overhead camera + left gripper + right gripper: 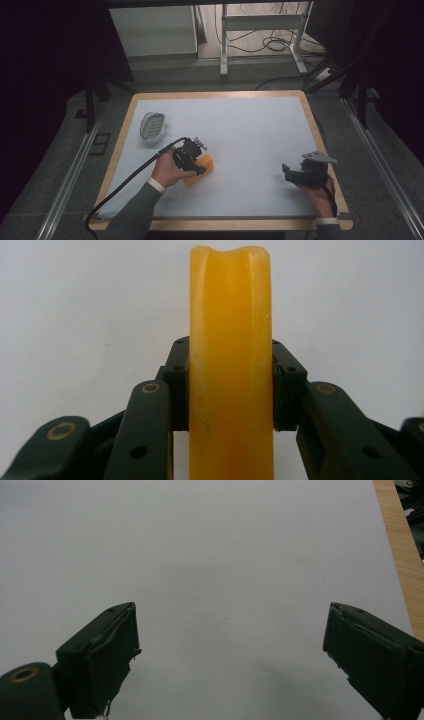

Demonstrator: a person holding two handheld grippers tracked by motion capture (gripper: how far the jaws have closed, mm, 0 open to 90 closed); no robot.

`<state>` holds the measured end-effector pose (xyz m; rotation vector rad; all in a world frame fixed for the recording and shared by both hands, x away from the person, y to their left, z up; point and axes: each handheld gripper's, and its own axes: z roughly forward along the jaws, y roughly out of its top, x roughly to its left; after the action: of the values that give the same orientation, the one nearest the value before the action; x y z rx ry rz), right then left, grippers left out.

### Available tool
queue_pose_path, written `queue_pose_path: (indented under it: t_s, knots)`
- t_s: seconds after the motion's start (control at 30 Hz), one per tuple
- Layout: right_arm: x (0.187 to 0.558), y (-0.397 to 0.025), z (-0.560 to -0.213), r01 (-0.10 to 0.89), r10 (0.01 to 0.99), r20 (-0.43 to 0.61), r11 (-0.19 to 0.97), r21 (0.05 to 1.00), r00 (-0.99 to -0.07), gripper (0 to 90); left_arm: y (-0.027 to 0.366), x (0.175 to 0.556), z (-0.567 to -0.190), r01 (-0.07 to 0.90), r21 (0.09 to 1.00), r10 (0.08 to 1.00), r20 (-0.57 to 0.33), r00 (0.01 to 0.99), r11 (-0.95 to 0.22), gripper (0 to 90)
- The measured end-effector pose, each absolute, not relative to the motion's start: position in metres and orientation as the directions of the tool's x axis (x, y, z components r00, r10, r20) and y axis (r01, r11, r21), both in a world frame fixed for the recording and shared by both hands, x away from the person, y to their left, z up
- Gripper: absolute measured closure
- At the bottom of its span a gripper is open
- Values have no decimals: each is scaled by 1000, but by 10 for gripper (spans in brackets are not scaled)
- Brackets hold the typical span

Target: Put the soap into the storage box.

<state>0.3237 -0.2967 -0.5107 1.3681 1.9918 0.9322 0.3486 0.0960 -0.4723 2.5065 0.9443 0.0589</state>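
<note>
An orange block [202, 168] sits on the white sheet [240, 130] that covers the tabletop. It is nearer the left edge than the right, and closer to the front edge than the back. In the left gripper view the orange block [231, 365] stands up tall between the two black jaws. Its top has a small dip in the middle. The jaws press on both of its flat sides, so the left gripper [231, 390] is squeezing the block tight.

From the high view, the left gripper [192, 156] lies over the block, and a hand [169, 171] in a grey sleeve holds it. A black cable [125, 185] runs from the gripper back toward the front left corner of the tabletop.

A small oval dish [152, 126] with a pale rim rests near the left edge, farther back than the block. It is apart from the block and the gripper.

The right gripper [289, 172] is near the right edge, toward the front, well apart from the block. A hand holds it too, and a grey three-cornered plate [319, 157] sits on top. In the right gripper view the right gripper [230, 650] has its jaws spread wide with nothing between them, just the white sheet [225, 555] below. A strip of the wooden table edge [400, 545] shows at the side.
</note>
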Motion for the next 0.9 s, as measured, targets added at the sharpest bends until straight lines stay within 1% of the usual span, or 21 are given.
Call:
queue_pose_path:
  t_s: [0.17,0.4,0.47,0.53,0.7,0.9]
  knots:
    - [323,-296,-510,562,942,-51,242,791,-333,76,106,351,-464,618,442,643,-114,757,-650,610]
    - [323,-297,-509,558,941,-49,240,794,-334,76,120,353,-456,629,461,649,-139,748,-626,610]
    - [323,-297,-509,558,942,-49,239,795,-333,76,122,353,-455,627,464,652,-131,747,-626,610]
    - [323,-297,-509,559,942,-50,240,794,-333,77,124,351,-452,620,477,660,-105,744,-623,610]
    - [323,-297,-510,560,941,-54,243,792,-333,76,130,351,-446,621,491,660,-117,742,-612,610]
    - [323,-297,-510,560,942,-53,242,792,-331,76,138,354,-444,633,483,668,-124,734,-605,610]
